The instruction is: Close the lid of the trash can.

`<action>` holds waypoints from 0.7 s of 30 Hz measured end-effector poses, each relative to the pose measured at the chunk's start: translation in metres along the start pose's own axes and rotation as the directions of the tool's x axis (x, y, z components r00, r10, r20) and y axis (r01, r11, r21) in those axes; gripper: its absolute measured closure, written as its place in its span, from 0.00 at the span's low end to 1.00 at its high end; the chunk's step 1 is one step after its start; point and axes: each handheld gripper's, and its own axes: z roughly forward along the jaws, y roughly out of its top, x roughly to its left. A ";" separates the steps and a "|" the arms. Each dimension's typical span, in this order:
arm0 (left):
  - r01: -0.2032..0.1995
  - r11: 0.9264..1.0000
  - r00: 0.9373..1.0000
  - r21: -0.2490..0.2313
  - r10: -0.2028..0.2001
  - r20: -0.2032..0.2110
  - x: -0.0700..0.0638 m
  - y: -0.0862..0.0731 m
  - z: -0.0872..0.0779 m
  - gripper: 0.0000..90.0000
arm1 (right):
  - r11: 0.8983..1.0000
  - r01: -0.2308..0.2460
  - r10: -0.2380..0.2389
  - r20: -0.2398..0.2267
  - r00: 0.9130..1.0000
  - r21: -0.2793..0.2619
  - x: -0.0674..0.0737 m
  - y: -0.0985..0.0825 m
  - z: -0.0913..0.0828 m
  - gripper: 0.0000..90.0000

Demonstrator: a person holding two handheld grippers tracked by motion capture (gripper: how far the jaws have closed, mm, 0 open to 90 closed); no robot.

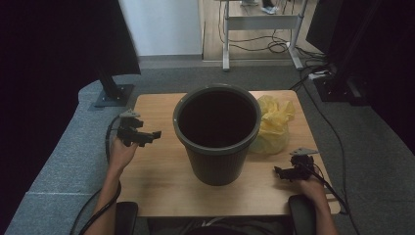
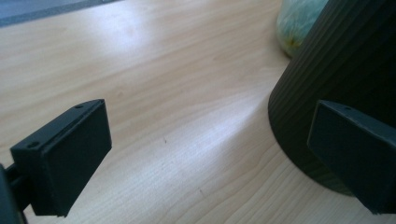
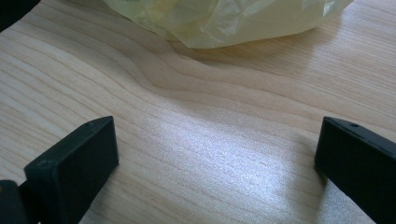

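Yellow bag [image 1: 275, 125] lies beside the empty bin [image 1: 218, 132]; both grippers [image 1: 142, 134] [image 1: 288, 172] gape, holding nothing, so nothing looks started

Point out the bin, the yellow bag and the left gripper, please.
bin [image 1: 218, 161]: high view, ribbed outer wall.
yellow bag [image 1: 275, 122]: high view, crumpled middle.
left gripper [image 1: 155, 134]: high view, between its jaw tips.

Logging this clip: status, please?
Left gripper and right gripper open, empty. Dark bin upright mid-table, yellow bag crumpled beside it. Nothing blocking.
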 end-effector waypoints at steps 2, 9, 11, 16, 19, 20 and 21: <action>-0.004 1.000 1.000 -0.001 0.004 -0.002 -0.001 -0.009 0.005 0.00 | 1.000 0.000 0.000 0.000 1.000 0.000 0.000 0.000 0.000 0.00; -0.024 0.999 0.999 0.041 0.025 -0.022 -0.003 -0.040 0.025 0.00 | 1.000 -0.001 0.001 -0.001 1.000 0.000 0.000 0.000 0.000 0.00; -0.029 0.998 0.999 0.060 0.031 -0.029 -0.004 -0.050 0.031 0.00 | 1.000 -0.001 0.001 -0.001 1.000 0.000 0.000 0.000 0.000 0.00; -0.034 0.994 0.999 0.107 0.038 -0.036 -0.005 -0.073 0.047 0.00 | 1.000 -0.001 0.001 -0.001 1.000 0.000 0.000 0.000 0.000 0.00; -0.042 0.990 0.998 0.132 0.047 -0.036 -0.005 -0.083 0.055 0.00 | 1.000 -0.001 0.001 -0.001 1.000 0.000 0.000 0.000 0.000 0.00; -0.049 0.988 0.998 0.143 0.055 -0.039 -0.006 -0.085 0.057 0.00 | 1.000 -0.001 0.001 -0.001 1.000 0.000 0.000 0.000 0.000 0.00; -0.058 0.986 0.997 0.156 0.066 -0.042 -0.006 -0.087 0.059 0.00 | 1.000 -0.001 0.001 -0.001 1.000 0.000 0.000 0.000 0.000 0.00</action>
